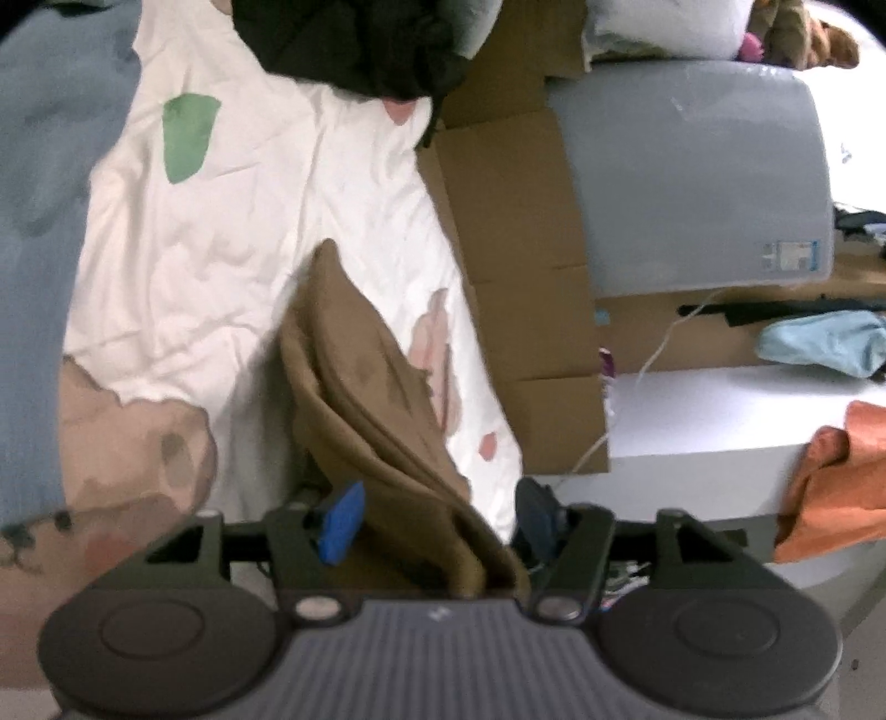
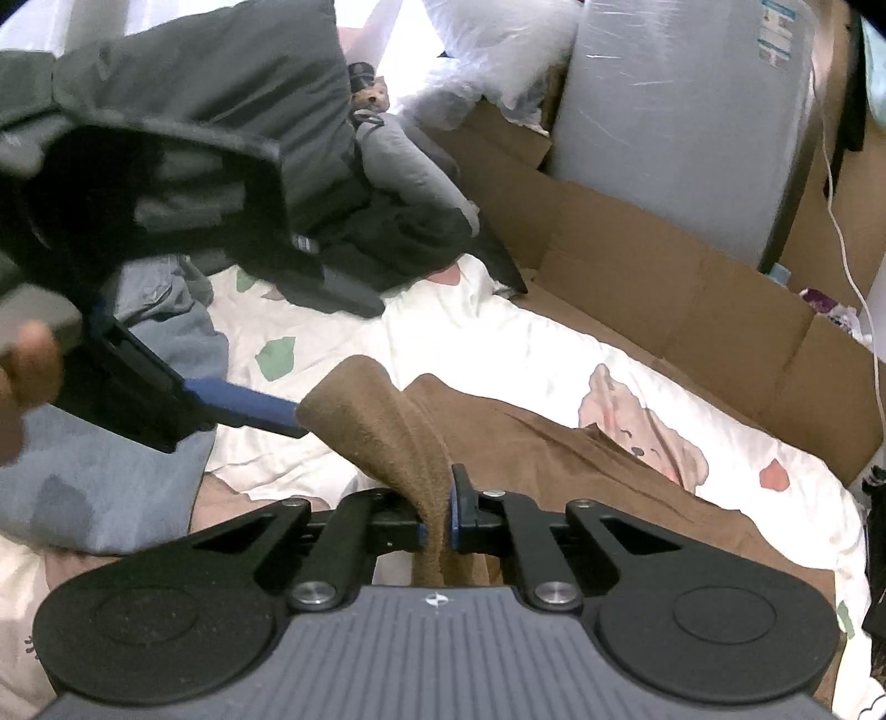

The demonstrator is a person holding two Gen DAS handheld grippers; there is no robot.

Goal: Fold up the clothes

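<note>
The brown garment (image 2: 554, 465) lies on the bed (image 2: 498, 343), spread over the white sheet with its pastel animal prints, and part of it is lifted off the sheet in a thick fold that rises toward us. We hold that fold with our right gripper (image 2: 437, 520): its fingers (image 2: 462, 498) stand narrow, blue pads pressed against the cloth from both sides, the fabric bunched between them and hanging down behind them. Beyond the fingertips the fold curls up to a rounded end, and there the blue finger of our left gripper (image 2: 243, 407) reaches in from the left, its tip just at the cloth.

From the left wrist view the left gripper (image 1: 437, 526) has its fingers (image 1: 340, 523) wide apart. The brown garment (image 1: 365, 387) runs between them, closer to the right-hand finger, and neither pad presses on it. Ahead of the fingers the sheet stretches away to a heap of dark clothes (image 1: 360, 44). Left of the fingers lies a pale blue garment (image 1: 39, 221), touching the sheet. To the right of the fingers, past the edge of the bed, stand flattened cardboard (image 1: 509, 249) and a wrapped grey-blue bundle (image 1: 692, 177), with an orange cloth (image 1: 830, 487) nearer to us.
</note>
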